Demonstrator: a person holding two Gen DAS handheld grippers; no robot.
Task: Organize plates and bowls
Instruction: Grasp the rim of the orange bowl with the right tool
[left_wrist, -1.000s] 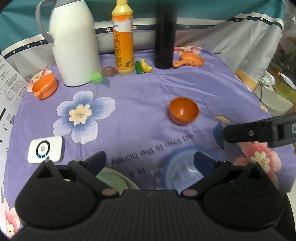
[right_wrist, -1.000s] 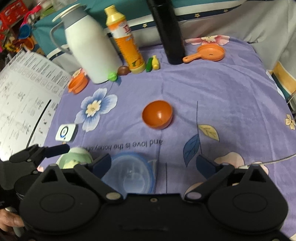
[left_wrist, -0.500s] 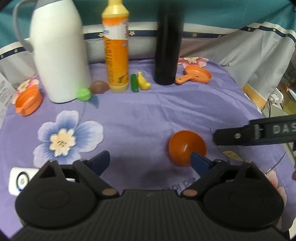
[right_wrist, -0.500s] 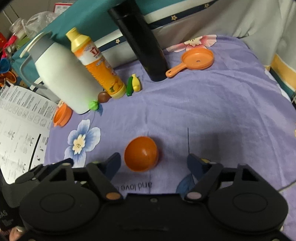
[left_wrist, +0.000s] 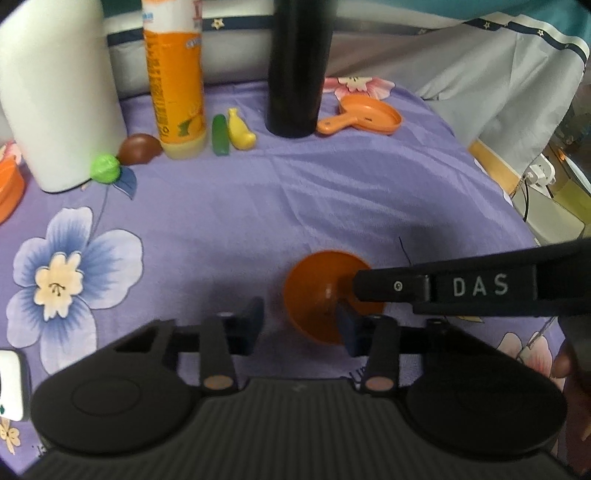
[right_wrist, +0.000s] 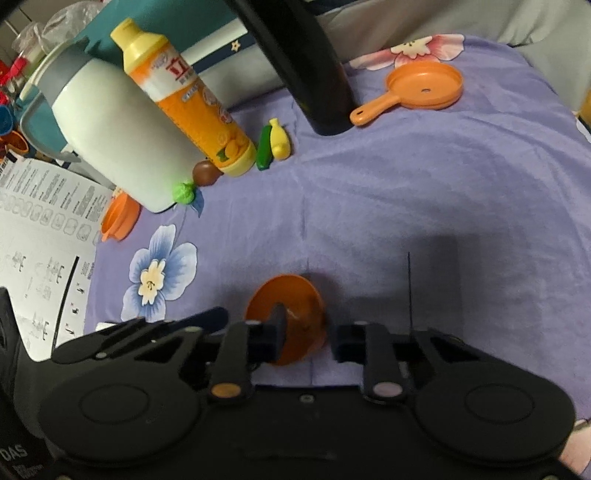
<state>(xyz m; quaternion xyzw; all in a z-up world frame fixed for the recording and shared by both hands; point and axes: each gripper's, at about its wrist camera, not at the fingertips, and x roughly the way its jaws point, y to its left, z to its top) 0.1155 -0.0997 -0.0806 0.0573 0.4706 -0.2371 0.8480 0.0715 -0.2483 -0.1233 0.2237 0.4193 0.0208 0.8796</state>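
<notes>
Both grippers have pushed forward and down over the purple flowered cloth (left_wrist: 332, 199). The back row now looms close: the white jug (left_wrist: 55, 92), the black flask (left_wrist: 295, 66) and the orange bottle (left_wrist: 173, 81). The small orange pan (left_wrist: 369, 118) lies just right of the flask. The blue and green dishes that sat under the cameras a second ago have dropped out of view.

Both tools now crowd the orange bowl (left_wrist: 314, 295), which sits mid-cloth, well apart from the back row. The left gripper (left_wrist: 299, 325) has just been closing. It straddles the bowl's near left wall, with one finger inside the bowl and the other outside. A strip of cloth shows between the outer finger and the wall, so it is not yet gripping.

The right gripper (right_wrist: 308, 339) has also just been closing, on the bowl's right wall. One finger is inside and the other touches the outer edge, so it looks pinched on the rim. The bowl appears tipped up a little in its view.

Judging from this, the bowl is being taken first. A thin curved rim held from one side could swivel or slip.
</notes>
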